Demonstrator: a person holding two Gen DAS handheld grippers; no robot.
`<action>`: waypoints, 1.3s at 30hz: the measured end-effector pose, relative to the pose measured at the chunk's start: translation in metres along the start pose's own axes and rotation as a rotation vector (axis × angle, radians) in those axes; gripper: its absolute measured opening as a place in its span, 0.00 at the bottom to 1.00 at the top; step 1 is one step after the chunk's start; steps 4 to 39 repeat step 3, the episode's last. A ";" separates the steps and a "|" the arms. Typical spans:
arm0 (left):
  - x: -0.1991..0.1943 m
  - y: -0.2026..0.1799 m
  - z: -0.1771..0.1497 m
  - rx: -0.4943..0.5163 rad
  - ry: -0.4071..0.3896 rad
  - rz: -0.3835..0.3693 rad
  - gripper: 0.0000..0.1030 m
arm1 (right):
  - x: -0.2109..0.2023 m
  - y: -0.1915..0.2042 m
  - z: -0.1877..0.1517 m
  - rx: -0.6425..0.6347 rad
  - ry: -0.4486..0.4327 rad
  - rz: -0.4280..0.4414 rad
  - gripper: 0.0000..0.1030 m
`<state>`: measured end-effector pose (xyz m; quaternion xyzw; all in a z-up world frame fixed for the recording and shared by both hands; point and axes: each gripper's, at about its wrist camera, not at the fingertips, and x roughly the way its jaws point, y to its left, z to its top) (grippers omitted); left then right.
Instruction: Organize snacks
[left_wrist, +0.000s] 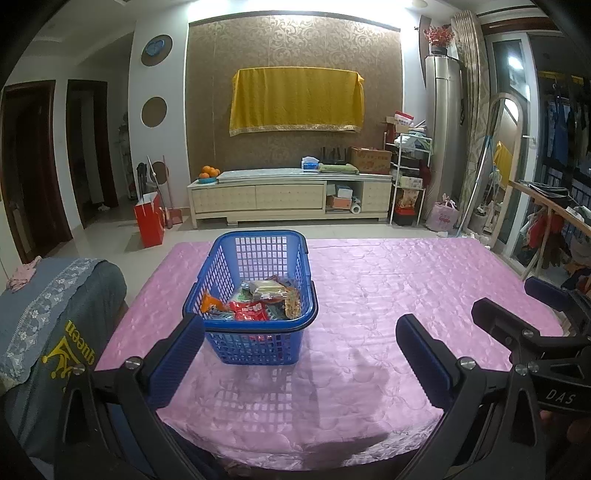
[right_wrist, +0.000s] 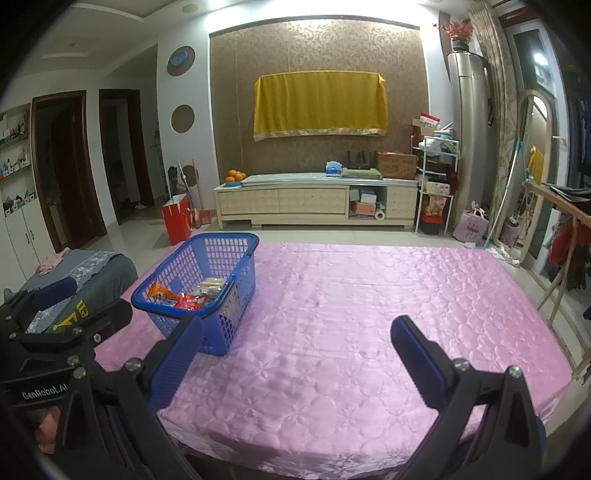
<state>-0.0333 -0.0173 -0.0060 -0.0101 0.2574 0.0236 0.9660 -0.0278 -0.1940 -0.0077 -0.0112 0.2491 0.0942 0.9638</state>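
A blue plastic basket (left_wrist: 221, 266) stands on the pink tablecloth (left_wrist: 388, 295) and holds several snack packets (left_wrist: 255, 301), among them red and orange ones. My left gripper (left_wrist: 301, 328) is open and empty, just in front of the basket, its left finger beside the basket's near corner. My right gripper (right_wrist: 295, 330) is open and empty over the cloth, to the right of the basket (right_wrist: 236, 280). The snack packets (right_wrist: 188, 295) also show in the right wrist view. Each gripper shows in the other's view, at the right edge (left_wrist: 517, 325) and the left edge (right_wrist: 62, 314).
A chair with a grey-blue cover (left_wrist: 44, 314) stands at the table's left side. Beyond the table are a cream TV cabinet (left_wrist: 291, 197), a red paper bag (left_wrist: 149, 219) on the floor and a wooden rack (right_wrist: 557, 236) along the right.
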 end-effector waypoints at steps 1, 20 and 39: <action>0.000 0.000 0.000 -0.001 0.001 -0.001 1.00 | 0.000 0.001 -0.001 -0.001 0.000 -0.001 1.00; -0.001 0.000 -0.001 -0.001 0.001 -0.001 1.00 | 0.000 0.001 -0.001 -0.002 -0.001 -0.002 1.00; -0.001 0.000 -0.001 -0.001 0.001 -0.001 1.00 | 0.000 0.001 -0.001 -0.002 -0.001 -0.002 1.00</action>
